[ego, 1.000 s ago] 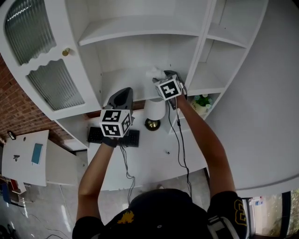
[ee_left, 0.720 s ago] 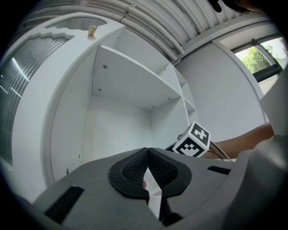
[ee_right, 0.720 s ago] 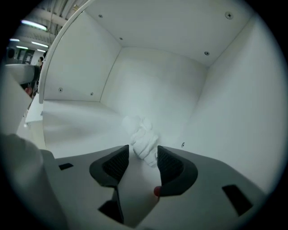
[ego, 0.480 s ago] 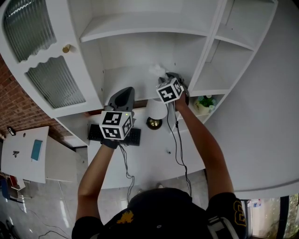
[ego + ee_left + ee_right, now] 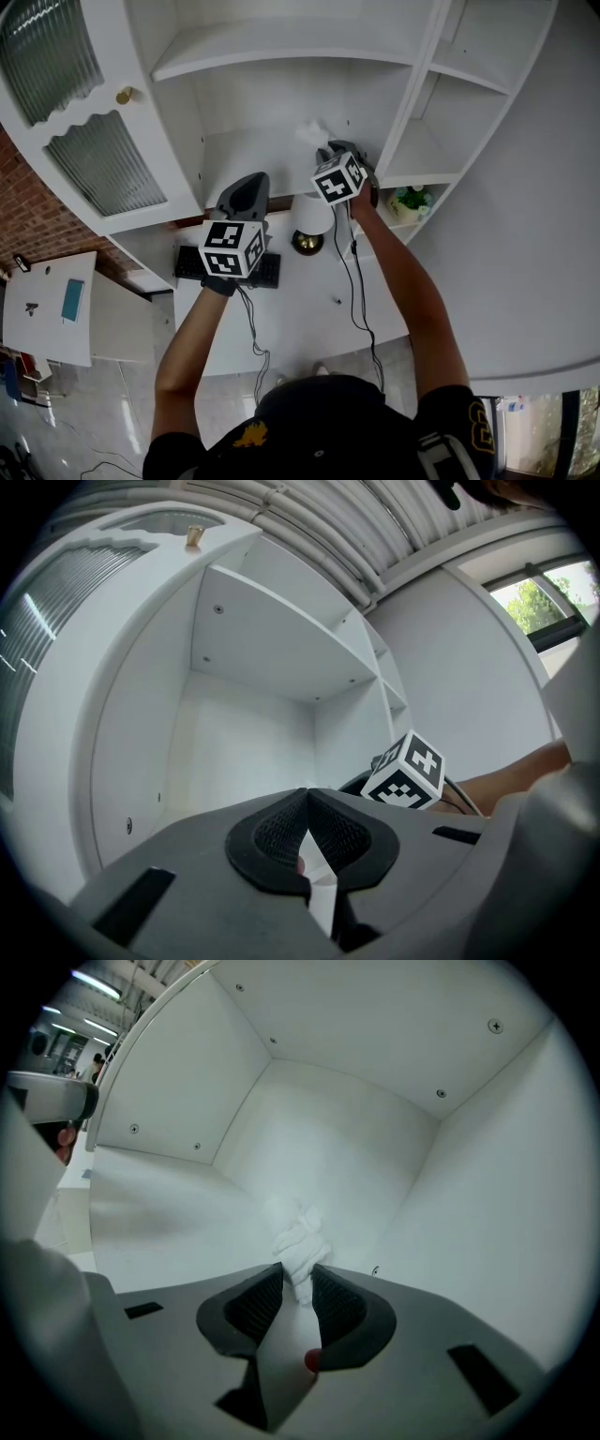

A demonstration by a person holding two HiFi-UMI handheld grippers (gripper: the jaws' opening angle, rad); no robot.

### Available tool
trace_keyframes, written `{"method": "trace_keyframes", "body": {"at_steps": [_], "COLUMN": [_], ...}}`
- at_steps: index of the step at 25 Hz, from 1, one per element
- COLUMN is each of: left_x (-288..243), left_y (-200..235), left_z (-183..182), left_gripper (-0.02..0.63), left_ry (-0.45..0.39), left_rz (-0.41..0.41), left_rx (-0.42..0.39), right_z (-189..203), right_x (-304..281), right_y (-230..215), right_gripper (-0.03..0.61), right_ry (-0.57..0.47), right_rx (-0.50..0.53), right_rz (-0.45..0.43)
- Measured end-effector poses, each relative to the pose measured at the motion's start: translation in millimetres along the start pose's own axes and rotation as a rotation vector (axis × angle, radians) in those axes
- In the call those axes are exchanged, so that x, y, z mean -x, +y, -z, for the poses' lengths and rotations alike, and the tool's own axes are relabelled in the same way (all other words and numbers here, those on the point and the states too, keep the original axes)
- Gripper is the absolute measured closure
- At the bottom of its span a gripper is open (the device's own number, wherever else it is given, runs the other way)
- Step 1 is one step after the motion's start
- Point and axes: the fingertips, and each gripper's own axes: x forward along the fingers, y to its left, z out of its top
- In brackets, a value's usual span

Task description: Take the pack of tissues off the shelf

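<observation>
The left gripper (image 5: pixel 246 192) is just hanging out level in front of the shelf (image 5: pixel 246 155). Its jaws are clenched tight together with nothing in them. Over to its right, the right gripper (image 5: pixel 298 1286) is poked into the same cubby, tipped a bit downward. Its jaws have just been closing, and they're pinching the white tissues (image 5: pixel 300 1237). The bunch sticks out right past its tips and sits on the shelf floor, close to the side wall on that gripper's right.
</observation>
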Motion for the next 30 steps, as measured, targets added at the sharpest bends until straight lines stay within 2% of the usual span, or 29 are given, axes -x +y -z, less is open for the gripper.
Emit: {"method": "trace_keyframes", "body": {"at_steps": [3, 9, 15, 23, 26, 30], "left_x": [1, 4, 9, 15, 22, 29], "left_y": [-1, -1, 8, 1, 11, 18], "left_z": [0, -6, -16, -23, -30, -33], "left_gripper": [0.595, 0.595, 0.595, 0.595, 0.595, 0.595], "left_ry": [0.000, -0.002, -0.023, -0.040, -0.066, -0.078], "left_rz": [-0.002, -0.016, -0.053, -0.068, -0.100, -0.139], "left_rx": [-0.001, -0.019, -0.015, -0.015, 0.022, 0.020], "right_z": [-1, -6, -31, -49, -51, -48], "right_x": [0, 9, 41, 86, 99, 115], "right_y": [0, 6, -10, -13, -10, -10], "right_gripper": [0.477, 0.477, 0.477, 0.477, 0.477, 0.477], "right_ry": [-0.007, -0.037, -0.159, -0.271, -0.321, -0.378], "right_rx": [0.009, 0.010, -0.018, -0.116, -0.186, -0.266], "right_rz": [0.006, -0.040, -0.017, -0.047, -0.074, -0.096]}}
